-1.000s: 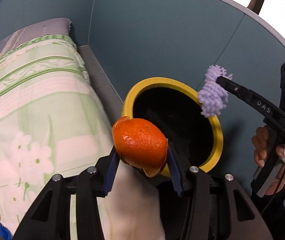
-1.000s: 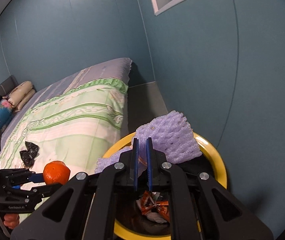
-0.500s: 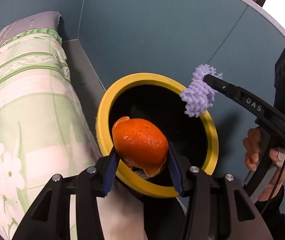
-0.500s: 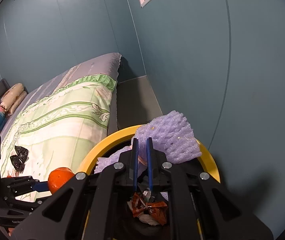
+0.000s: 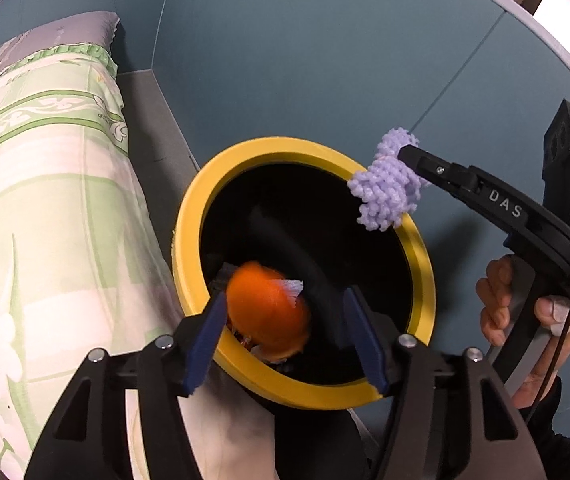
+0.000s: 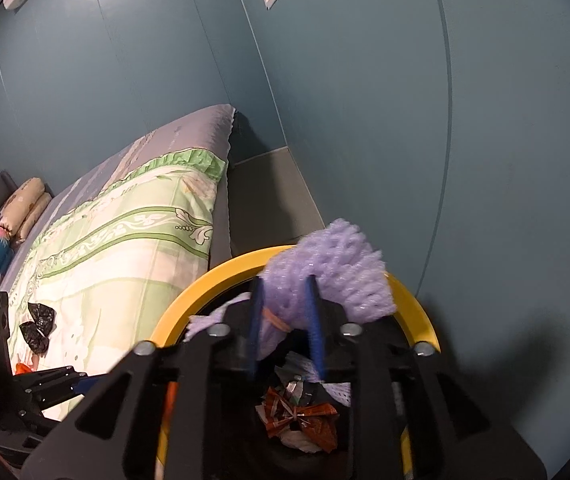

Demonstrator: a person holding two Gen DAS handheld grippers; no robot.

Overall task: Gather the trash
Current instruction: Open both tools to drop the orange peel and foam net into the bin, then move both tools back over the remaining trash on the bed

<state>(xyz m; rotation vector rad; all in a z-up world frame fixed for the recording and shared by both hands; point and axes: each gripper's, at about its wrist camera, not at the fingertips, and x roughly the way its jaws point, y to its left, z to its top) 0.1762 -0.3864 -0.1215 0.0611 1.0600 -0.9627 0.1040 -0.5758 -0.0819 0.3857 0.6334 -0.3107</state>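
Left claw [image 5: 285, 336] jaws have just been opening — spread, orange peel [image 5: 269, 316] blurred between them, clear of the right pad, over the yellow-rimmed bin [image 5: 189, 236]. Right claw [image 6: 285, 320] also just been opening, purple foam net [image 6: 337, 280] loose between its pads above the bin's far rim. Bin sits against the bed [image 5: 45, 200] edge.

The left wrist camera looks steeply down along its hand-held gripper [image 5: 285, 332] into the round yellow-rimmed black bin [image 5: 189, 240], close below. The right wrist camera sits just behind its own hand-held gripper [image 6: 285, 328], tilted down over the same bin [image 6: 177, 312] from the opposite side. Both views share the bin, the green floral quilted bed [image 5: 45, 208] [image 6: 125, 232] and the teal wall [image 5: 305, 60] [image 6: 365, 100].
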